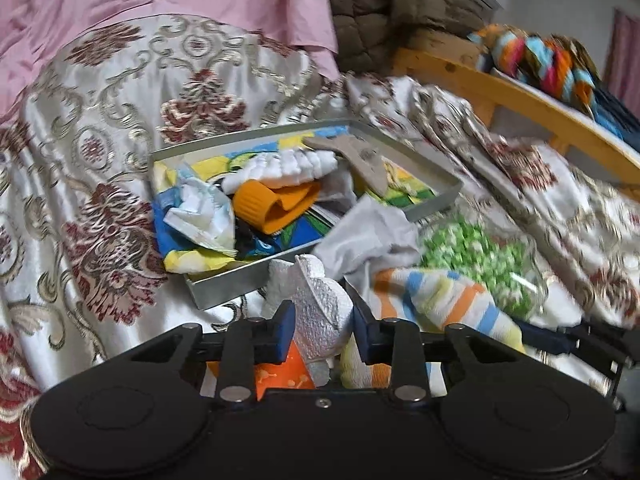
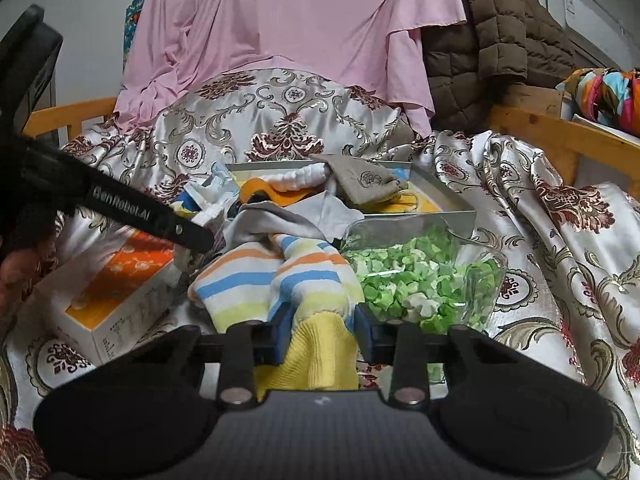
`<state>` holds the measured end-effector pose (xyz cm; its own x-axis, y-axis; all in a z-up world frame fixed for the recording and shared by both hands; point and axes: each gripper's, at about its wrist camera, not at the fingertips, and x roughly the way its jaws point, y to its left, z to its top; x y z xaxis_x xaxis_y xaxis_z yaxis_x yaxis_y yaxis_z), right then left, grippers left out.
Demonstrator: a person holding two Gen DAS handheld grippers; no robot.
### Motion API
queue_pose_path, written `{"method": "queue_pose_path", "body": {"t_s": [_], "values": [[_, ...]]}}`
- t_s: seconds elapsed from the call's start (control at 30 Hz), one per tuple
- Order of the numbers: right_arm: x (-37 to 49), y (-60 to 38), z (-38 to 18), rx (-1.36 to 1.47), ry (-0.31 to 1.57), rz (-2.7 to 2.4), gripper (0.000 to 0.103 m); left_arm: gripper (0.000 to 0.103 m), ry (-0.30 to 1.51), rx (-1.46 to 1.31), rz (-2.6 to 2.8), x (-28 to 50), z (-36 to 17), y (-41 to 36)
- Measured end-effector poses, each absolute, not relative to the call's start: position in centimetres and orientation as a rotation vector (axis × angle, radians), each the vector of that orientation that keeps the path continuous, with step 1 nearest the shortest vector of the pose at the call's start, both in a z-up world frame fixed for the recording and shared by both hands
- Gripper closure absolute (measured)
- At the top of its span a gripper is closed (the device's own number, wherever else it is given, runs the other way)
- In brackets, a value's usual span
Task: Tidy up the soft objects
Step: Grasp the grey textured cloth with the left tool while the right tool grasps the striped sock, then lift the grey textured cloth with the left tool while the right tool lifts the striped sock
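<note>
Left tongs [image 1: 323,330] are clamped on a white embossed tissue [image 1: 316,304] standing up from the orange tissue box [image 1: 280,376] beneath them; right tongs [image 2: 320,330] pinch the yellow cuff of a striped sock [image 2: 280,280]. Only the left wrist view shows the tissue between the blue pads; from the right wrist view the left tongs appear merely as a black arm reaching in from the left over the box [image 2: 116,292], with a bit of the person's hand [image 2: 12,272] at the edge. That same view alone shows the sock's cuff in the pads, and the box's white side.

Everything lies on a bed with a floral satin cover [image 1: 100,160]. Beyond the sock sits a shallow grey box [image 1: 432,200] holding an orange sock [image 1: 276,204], white cloth and a beige piece; a grey cloth [image 1: 368,236] drapes over its near wall. Just beside the striped sock, touching it, is a clear bag of green and white bits [image 2: 416,280]. Behind hang a pink sheet [image 2: 288,20] and a brown quilted jacket [image 2: 492,40].
</note>
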<state>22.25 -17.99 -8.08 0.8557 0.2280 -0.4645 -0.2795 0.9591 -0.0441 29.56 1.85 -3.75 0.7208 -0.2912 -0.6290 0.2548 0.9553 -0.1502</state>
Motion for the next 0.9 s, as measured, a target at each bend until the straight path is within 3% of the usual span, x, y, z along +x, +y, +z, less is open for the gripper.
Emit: {"method": "queue_pose_path", "body": {"t_s": [0.2,0.4,0.5,0.53,0.8,0.9], "values": [[22.0,-17.9,-8.1,-0.112,0.455,0.265,0.066,0.069,0.652,-0.036,-0.148,29.3,-2.8,2.1],[22.4,-17.5,-8.2,-0.116,0.458,0.275,0.066,0.070,0.738,-0.158,-0.192,30.7,-4.4,3.3],[22.4,-17.3,-8.2,-0.122,0.460,0.284,0.067,0.077,0.714,-0.160,-0.196,30.5,-4.5,3.3],[22.4,-17.2,-8.1,-0.125,0.459,0.285,0.068,0.082,0.702,-0.163,-0.201,30.4,-4.4,3.3],[22.0,-17.0,-7.7,-0.151,0.455,0.271,0.092,0.089,0.637,-0.159,-0.168,28.8,-3.8,2.8],[21.2,-16.7,-7.3,-0.223,0.420,0.253,0.094,0.089,0.593,-0.171,-0.180,27.8,-2.5,2.8]]}}
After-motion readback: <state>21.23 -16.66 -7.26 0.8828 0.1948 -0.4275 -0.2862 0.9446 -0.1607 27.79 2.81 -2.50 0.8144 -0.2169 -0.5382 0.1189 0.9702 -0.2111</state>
